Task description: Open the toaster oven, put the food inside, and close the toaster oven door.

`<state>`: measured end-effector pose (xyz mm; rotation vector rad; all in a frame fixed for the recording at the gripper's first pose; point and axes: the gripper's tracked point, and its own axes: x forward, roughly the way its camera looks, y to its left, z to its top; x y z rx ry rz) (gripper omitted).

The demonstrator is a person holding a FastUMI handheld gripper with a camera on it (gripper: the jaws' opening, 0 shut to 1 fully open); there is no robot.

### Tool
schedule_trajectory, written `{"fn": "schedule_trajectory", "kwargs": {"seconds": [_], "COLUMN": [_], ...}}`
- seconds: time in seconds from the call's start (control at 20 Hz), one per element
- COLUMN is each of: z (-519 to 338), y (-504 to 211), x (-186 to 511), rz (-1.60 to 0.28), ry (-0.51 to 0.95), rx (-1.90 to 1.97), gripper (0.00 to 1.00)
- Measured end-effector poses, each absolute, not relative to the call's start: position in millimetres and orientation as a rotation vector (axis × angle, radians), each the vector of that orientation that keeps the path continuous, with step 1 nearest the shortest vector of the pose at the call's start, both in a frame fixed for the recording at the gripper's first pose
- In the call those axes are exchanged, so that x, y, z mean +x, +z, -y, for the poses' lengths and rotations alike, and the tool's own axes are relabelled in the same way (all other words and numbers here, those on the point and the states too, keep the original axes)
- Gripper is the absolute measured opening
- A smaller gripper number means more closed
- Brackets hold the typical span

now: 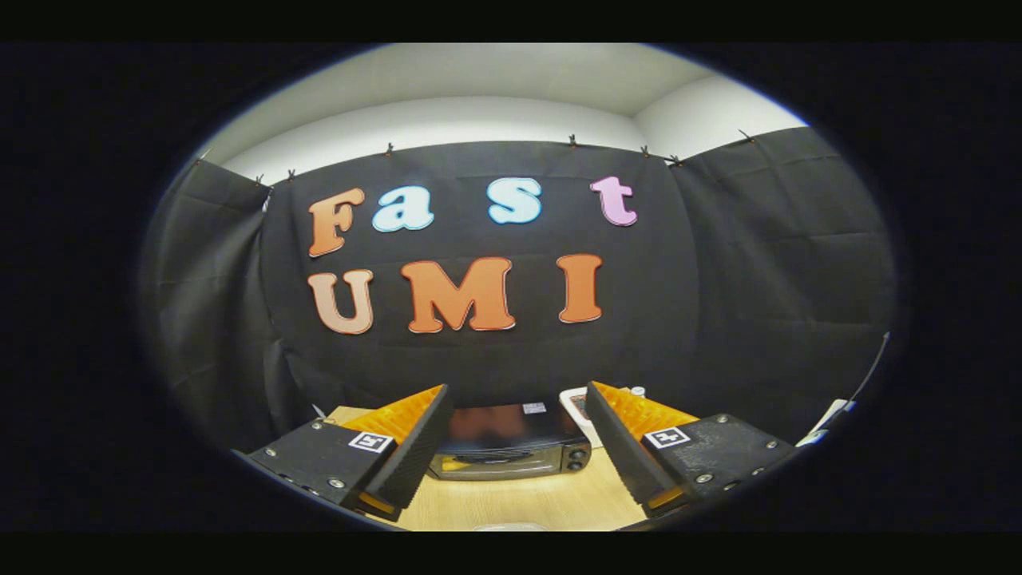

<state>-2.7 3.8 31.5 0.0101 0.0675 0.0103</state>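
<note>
Toaster oven [509,447] sits on your bench [519,503] just beyond the gripper [515,443], framed in the gap between the two fingers, its door shut and two knobs showing at its right end. Your claw is released, fingers spread wide and holding nothing. Bare bench top lies between the fingers and the oven. A pale object [576,403] stands at the bench's far edge beside the oven's right end, partly hidden by the right finger; what it is cannot be told.

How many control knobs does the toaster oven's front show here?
2. Both sit stacked at the door's right end on the toaster oven, upper knob above lower knob, beyond the open, empty tool. The fingers may hide others.
</note>
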Motion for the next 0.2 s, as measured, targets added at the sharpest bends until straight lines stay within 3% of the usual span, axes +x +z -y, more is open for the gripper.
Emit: {"fn": "schedule_trajectory", "kwargs": {"seconds": [0.2], "z": [19.0], "y": [32.8], "x": [-9.9], "rz": [-0.055], "ry": [-0.025], "rx": [0.014], "gripper": [0.99]}}
